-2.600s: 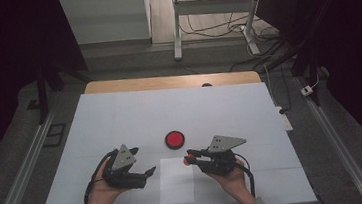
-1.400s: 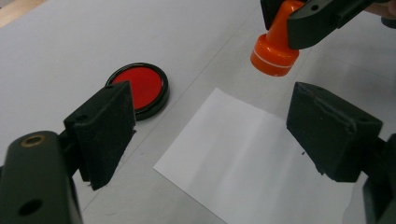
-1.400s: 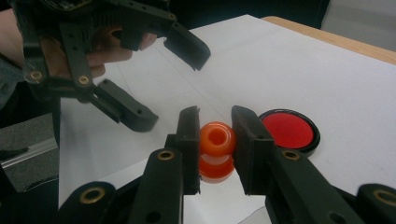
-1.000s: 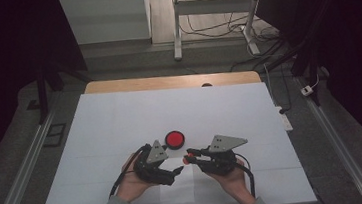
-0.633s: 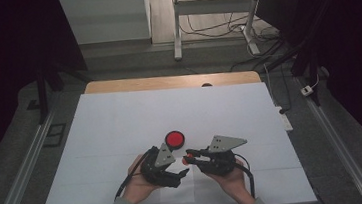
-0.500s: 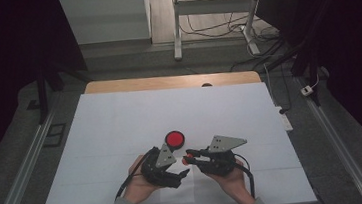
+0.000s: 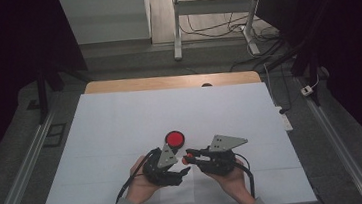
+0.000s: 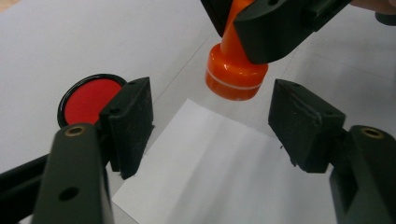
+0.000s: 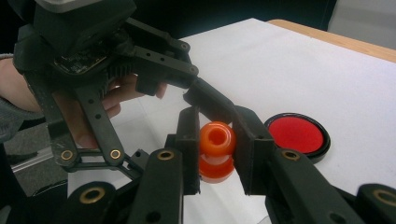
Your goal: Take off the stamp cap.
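While right fingers (image 9: 215,149) pinch the orange stamp (image 9: 216,154), left fingers (image 8: 210,126) closing, spread over white paper (image 8: 219,172).

Both grippers matte black, left gripper (image 7: 181,171) and right gripper (image 7: 190,157) each topped by a grey three-cornered plate, brass-ringed pivot screws along linkages, black cables trailing to lower frame, grey sleeve cuffs at bottom edge.

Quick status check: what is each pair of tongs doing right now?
Left tongs: open, jaws just closing in, nothing gripped; the paper sheet lies below them.
Right tongs: shut on the orange stamp, beside the red ink pad.
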`<state>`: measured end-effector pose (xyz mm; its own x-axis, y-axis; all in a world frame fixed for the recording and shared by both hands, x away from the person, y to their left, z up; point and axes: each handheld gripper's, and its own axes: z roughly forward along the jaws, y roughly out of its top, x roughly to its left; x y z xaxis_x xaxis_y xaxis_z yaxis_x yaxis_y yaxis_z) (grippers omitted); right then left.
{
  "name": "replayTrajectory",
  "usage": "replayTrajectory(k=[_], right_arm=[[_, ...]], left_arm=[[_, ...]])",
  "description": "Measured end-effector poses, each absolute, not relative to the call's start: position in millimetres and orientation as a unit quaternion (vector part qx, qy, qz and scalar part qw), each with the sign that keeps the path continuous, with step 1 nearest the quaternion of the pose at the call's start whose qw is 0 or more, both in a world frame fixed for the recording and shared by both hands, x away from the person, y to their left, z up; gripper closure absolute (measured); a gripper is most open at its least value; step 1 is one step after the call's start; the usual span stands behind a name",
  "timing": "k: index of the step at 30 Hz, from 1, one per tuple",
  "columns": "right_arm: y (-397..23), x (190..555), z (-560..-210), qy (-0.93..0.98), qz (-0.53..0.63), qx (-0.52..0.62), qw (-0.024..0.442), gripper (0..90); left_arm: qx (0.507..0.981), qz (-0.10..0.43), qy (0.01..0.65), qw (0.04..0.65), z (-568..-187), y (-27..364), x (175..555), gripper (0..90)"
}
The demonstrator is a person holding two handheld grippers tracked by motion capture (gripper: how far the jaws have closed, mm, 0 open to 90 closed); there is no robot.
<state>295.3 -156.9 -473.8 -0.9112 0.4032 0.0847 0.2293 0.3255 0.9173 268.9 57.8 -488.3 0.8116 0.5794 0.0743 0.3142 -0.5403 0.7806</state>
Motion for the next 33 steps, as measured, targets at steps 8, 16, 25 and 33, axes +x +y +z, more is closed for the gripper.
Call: replayTrajectory(k=[8,16,25,33], right_arm=[[-156.9,295.4,-473.8,0.809,0.549,0.197,0.078,72.2],[-156.5,295.2,-474.0,0.808,0.55,0.197,0.075,72.2],[-155.5,294.7,-474.3,0.808,0.552,0.196,0.071,72.2],[-156.3,295.0,-474.2,0.805,0.555,0.198,0.069,72.2]], left_arm=[[0.864,0.169,0.244,0.407,-488.8,56.3,267.9,42.6],[0.871,0.168,0.229,0.402,-489.6,54.6,267.5,51.6],[0.871,0.168,0.226,0.403,-489.7,54.5,267.5,58.0],[0.87,0.168,0.226,0.404,-489.9,54.5,267.6,60.6]])
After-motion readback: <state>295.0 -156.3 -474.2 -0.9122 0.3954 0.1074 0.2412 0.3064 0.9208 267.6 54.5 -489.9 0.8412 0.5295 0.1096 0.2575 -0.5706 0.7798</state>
